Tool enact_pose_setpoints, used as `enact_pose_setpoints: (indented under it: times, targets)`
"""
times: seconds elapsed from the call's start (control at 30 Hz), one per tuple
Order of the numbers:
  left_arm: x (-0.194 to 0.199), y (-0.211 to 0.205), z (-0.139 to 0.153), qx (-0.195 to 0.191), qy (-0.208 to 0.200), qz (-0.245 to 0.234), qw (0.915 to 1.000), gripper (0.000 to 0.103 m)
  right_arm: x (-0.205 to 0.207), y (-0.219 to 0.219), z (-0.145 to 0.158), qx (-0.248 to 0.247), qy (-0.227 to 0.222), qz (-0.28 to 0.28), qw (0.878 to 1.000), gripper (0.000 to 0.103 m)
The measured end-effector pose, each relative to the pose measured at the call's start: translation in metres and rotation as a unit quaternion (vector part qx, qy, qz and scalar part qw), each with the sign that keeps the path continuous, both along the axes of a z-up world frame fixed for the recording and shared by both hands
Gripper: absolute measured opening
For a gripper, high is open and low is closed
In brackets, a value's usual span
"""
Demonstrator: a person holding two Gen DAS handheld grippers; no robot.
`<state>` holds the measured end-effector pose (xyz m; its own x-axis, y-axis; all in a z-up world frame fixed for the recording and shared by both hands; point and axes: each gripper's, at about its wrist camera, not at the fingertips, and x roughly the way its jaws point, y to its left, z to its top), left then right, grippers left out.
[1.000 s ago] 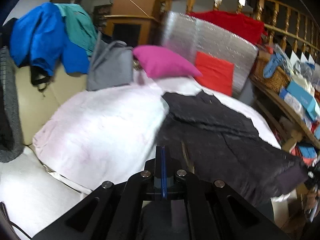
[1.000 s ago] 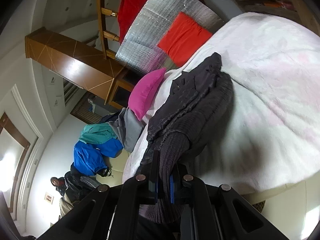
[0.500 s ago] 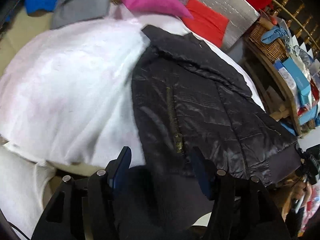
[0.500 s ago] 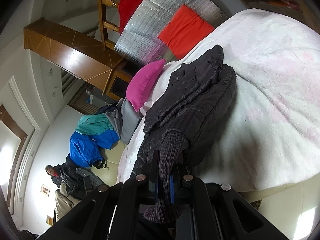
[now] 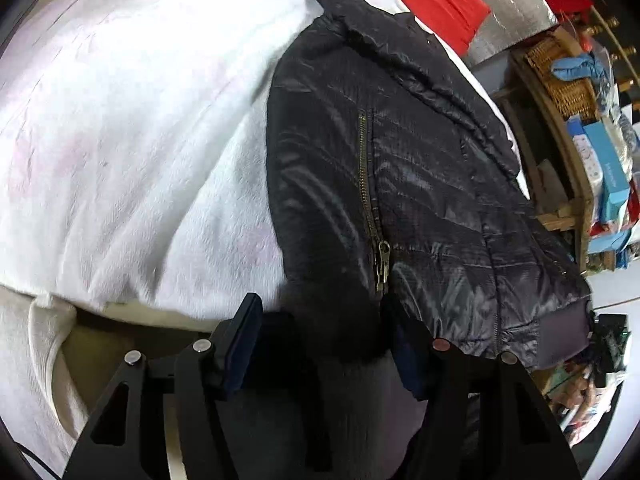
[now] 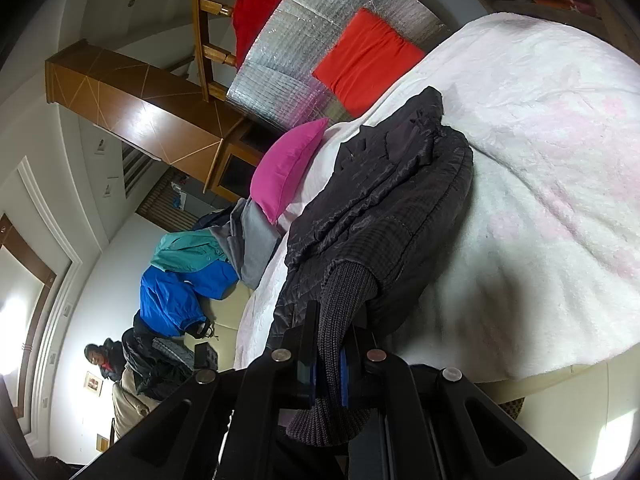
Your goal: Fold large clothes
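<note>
A dark quilted jacket (image 5: 400, 160) with a brass zip lies on a white fluffy blanket (image 5: 140, 140) over a bed. My left gripper (image 5: 324, 340) points down at the jacket's near hem. Its jaws stand wide, with the dark hem between them and the left pad (image 5: 244, 344) clear of the cloth. In the right wrist view the jacket (image 6: 380, 208) lies bunched on the blanket (image 6: 540, 140). My right gripper (image 6: 328, 344) is shut on its ribbed knit cuff (image 6: 344, 300), which hangs down between the pads.
A pink pillow (image 6: 288, 168), a red cushion (image 6: 368, 60) and a silver foil panel (image 6: 320, 40) line the bed's far end. Blue and teal jackets (image 6: 180, 280) lie on a sofa. A person (image 6: 100, 356) sits beyond. A wicker basket (image 5: 560, 76) and boxes (image 5: 600, 160) fill the shelf.
My left gripper went from shut to wide open, tipped downward and dropped to the jacket's near hem. The right gripper kept its hold on the cuff and stayed put.
</note>
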<state>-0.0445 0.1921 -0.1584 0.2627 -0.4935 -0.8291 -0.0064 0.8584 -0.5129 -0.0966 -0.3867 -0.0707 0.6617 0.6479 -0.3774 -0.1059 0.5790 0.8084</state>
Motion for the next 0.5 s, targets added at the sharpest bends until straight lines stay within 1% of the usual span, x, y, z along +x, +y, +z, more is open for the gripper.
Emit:
enact_pose_setpoints:
  times: [0.03,0.1,0.17,0.2,0.23,0.27,0.33,0.43,0.5]
  targets:
    - [-0.002,0.001,-0.001,-0.004,-0.001,-0.005,1.0,0.061,0.001,0.0,-0.001,0.001,0.0,0.001,1.0,0.008]
    - [-0.002,-0.001,0.0,-0.001,-0.003,-0.017,0.9999,0.061,0.002,0.001,-0.001,0.003,-0.001,0.003,1.0,0.008]
    - [0.001,-0.006,-0.003,-0.002,-0.002,-0.018,0.9998,0.057,0.003,0.002,-0.001,0.004,-0.003,0.004,1.0,0.008]
    - [0.004,-0.01,-0.006,-0.006,0.001,-0.022,0.9997,0.046,0.002,0.003,0.0,0.004,-0.004,0.005,1.0,0.008]
    - [0.007,-0.015,-0.01,-0.007,0.006,-0.025,0.9996,0.039,0.002,0.003,0.0,0.004,-0.004,0.005,1.0,0.008]
    - [0.01,-0.02,-0.012,-0.003,0.008,-0.024,0.9997,0.037,0.002,0.002,0.0,0.003,-0.004,0.005,1.0,0.008]
    - [0.013,-0.021,-0.014,-0.007,0.013,-0.022,0.9996,0.03,0.001,-0.001,-0.001,0.003,-0.003,0.003,1.0,0.008]
    - [0.011,-0.014,-0.011,-0.03,0.013,-0.013,0.9994,0.02,0.0,-0.004,-0.001,0.009,-0.004,0.001,1.0,0.008]
    - [0.005,-0.006,-0.002,-0.038,0.001,-0.003,0.9993,0.019,0.001,-0.004,-0.001,0.013,-0.006,0.0,1.0,0.008]
